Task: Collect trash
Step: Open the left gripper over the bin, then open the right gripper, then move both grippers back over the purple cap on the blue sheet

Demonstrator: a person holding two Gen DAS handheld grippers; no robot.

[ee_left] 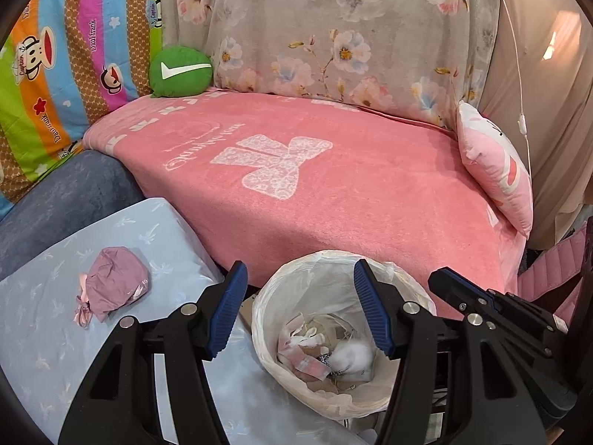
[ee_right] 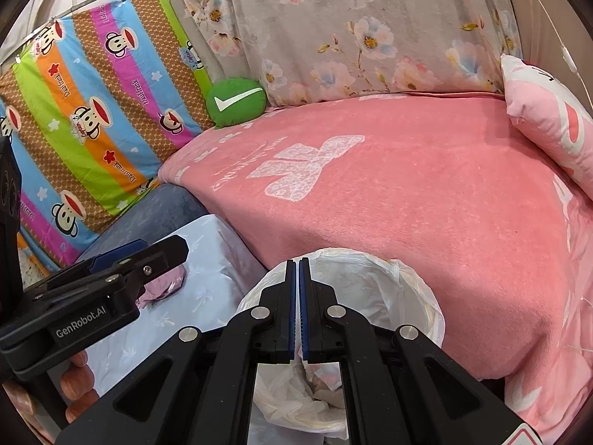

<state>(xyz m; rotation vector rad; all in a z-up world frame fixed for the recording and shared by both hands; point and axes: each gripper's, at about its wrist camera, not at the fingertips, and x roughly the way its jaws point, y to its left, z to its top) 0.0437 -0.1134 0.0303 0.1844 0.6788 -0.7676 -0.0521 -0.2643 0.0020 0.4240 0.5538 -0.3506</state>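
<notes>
A pink blanket (ee_left: 333,185) fills the view from nine to three o'clock. At six o'clock stands a lined trash bin (ee_left: 281,289), already holding crumpled tissue (ee_left: 350,358). The left gripper (ee_left: 298,311) hangs released above it, nothing between its jaws; the right gripper (ee_right: 299,311) is clenched, empty. A crumpled purple wrapper (ee_left: 113,283) at eight o'clock looks still uncollected.
</notes>
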